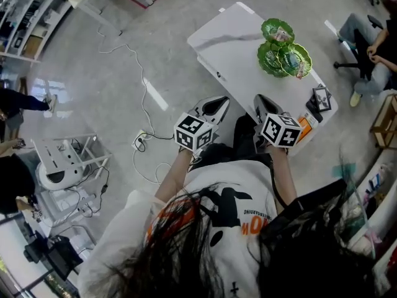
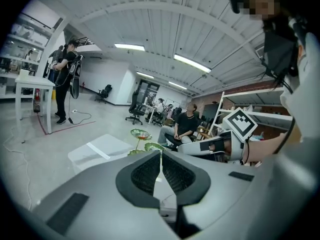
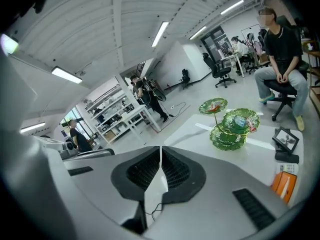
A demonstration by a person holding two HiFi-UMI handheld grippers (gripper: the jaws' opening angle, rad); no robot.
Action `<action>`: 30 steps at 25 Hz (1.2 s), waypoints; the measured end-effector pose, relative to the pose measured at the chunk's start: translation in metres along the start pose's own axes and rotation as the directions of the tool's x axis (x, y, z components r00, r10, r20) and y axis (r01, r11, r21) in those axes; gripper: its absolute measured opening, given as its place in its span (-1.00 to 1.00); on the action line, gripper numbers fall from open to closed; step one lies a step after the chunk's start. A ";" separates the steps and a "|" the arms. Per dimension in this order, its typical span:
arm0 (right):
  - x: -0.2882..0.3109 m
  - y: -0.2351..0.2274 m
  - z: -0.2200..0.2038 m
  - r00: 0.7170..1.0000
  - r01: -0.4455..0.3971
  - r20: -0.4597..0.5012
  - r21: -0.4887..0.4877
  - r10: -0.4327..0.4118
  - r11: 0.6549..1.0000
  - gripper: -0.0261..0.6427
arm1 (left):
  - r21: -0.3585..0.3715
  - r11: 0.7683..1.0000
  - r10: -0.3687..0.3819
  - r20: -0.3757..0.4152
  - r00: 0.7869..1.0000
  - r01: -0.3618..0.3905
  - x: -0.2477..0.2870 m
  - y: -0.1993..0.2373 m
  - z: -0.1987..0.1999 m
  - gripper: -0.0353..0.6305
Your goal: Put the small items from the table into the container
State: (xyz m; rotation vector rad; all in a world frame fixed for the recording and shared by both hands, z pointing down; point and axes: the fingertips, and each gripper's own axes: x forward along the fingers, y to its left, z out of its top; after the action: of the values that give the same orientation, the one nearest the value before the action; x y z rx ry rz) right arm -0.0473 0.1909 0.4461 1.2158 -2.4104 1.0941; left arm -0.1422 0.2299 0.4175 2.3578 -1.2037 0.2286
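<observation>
While both of my grippers are pressed together with nothing between the pads, I am standing off from the white tabletop [image 1: 229,45]. The left gripper [image 1: 215,106] and the right gripper [image 1: 263,103] are held close to my chest, short of its near end.

The small items lie at that end, near the edge: an orange box [image 1: 305,124], a black-framed piece [image 1: 321,98] and a dark flat piece [image 3: 286,157] beside it. I judge that a closed gripper arriving at them would shove rather than pick. Being so near the edge, one could slide off onto the floor. The smooth, glossy top would give little friction to stop it.

The container [image 1: 284,48] looks like three green leaf-shaped dishes with ruffled rims, carried at different heights on thin stems. They are shiny, perhaps glazed or plastic. Some wrapped bits already lie in them. Pressing on an outer rim could tip the whole stand, I think, and shallow dishes may let a boxy item skid out.

A white cable [image 1: 144,92] trails across the floor beside me and could snag a foot.
</observation>
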 end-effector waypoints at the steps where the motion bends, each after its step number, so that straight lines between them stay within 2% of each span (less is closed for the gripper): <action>1: -0.005 0.009 -0.006 1.000 -0.004 0.004 -0.007 0.004 1.000 -0.84 | 0.003 1.000 -0.001 0.005 1.000 0.001 -0.008 -0.003 -0.004 -0.87; 11: -0.042 0.062 -0.044 0.999 -0.045 -0.007 -0.141 0.044 0.989 -0.84 | 0.025 1.000 -0.010 0.067 0.998 0.009 -0.045 -0.029 -0.013 -0.87; 21: -0.053 0.078 -0.046 0.997 -0.073 -0.007 -0.175 0.073 0.982 -0.84 | 0.041 0.999 0.004 0.094 0.996 -0.008 -0.060 -0.041 -0.013 -0.87; 30: -0.049 0.093 -0.050 0.995 -0.103 -0.015 -0.205 0.102 0.973 -0.84 | 0.038 0.998 0.037 0.112 0.993 -0.041 -0.074 -0.034 -0.014 -0.87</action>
State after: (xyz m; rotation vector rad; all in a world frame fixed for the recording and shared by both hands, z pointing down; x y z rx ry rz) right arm -0.0944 0.2908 0.4083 1.0319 -2.5332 0.8454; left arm -0.1582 0.3073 0.3917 2.4114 -1.3093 0.1374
